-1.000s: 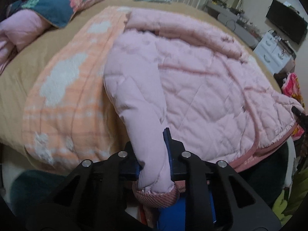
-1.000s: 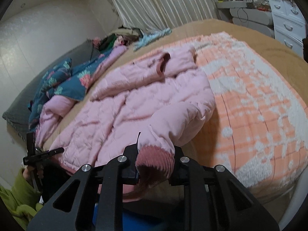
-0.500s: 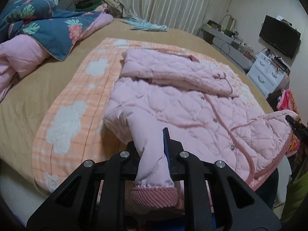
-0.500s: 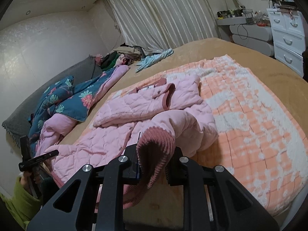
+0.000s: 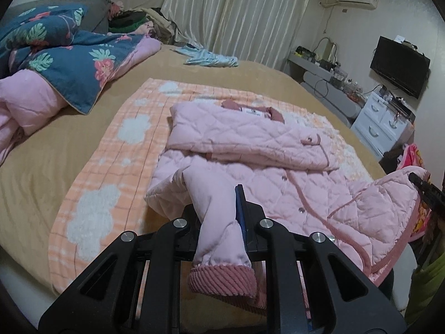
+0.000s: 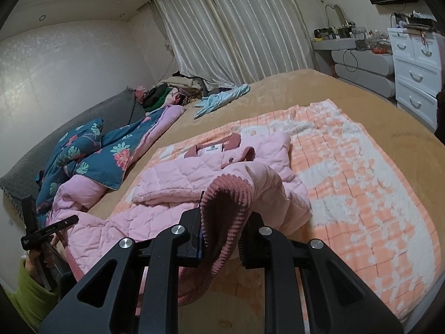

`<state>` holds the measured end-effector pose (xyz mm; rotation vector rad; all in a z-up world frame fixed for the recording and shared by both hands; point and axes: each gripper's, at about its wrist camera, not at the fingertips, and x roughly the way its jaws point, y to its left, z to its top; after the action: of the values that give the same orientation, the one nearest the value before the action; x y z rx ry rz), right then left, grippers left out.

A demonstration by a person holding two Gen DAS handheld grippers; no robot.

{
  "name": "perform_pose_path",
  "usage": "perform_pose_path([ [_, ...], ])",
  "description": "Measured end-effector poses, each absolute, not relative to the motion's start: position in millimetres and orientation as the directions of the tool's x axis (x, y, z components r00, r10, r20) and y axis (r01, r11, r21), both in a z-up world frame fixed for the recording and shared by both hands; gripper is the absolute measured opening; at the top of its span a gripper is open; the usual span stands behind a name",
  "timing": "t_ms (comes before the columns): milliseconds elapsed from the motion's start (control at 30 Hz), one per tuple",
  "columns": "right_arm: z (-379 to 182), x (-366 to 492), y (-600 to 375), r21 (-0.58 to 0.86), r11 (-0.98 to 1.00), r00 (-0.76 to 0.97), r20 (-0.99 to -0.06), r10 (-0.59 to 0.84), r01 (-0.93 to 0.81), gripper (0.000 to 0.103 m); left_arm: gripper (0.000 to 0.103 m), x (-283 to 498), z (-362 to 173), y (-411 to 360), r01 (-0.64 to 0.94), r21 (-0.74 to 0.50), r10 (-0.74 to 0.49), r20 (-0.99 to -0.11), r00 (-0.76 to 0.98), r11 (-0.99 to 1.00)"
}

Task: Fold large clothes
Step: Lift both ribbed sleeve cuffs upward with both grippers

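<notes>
**Hidden and cut off**

The left tongs [image 5: 219, 222] cover the sleeve [image 5: 217, 208] where they pinch it. Beyond the right tongs [image 6: 222, 233], the jacket's [image 6: 172, 183] hem drops below the bed [image 6: 319, 89] edge. Dresser clutter [image 5: 336, 76] far ahead is too small to identify.

The right gripper [image 6: 222, 236] is clamped on the ribbed dark-pink cuff [image 6: 226, 203] of a sleeve, which arches up between its jaws. The sleeve belongs to a pink quilted jacket [image 6: 172, 183] that spreads ahead and to the left of the gripper, its collar at the far end, lying on an orange-and-white blanket [image 6: 361, 183] that stretches to the right over the tan bed [image 6: 319, 89]. Far to the left, the other gripper [image 6: 47, 231] is at the jacket's hem edge. Beyond it lies a blue flowered quilt [image 6: 91, 156]. Straight ahead, well off, hang pale curtains [image 6: 236, 27]; white drawers [image 6: 417, 72] stand far right.
</notes>
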<state>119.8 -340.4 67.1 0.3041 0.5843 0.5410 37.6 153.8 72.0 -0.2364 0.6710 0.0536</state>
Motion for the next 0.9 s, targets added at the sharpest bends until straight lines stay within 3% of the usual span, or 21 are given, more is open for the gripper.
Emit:
perform_pose_path([
  [900, 99.8, 171.7, -338.2, 0.379, 0.862, 0.758, -0.434, 0.487, -0.337, 0.017, 0.010, 100.8, 117.9, 165.5, -0.136, -0.164, 0.027, -0.534, 0.845, 0.977],
])
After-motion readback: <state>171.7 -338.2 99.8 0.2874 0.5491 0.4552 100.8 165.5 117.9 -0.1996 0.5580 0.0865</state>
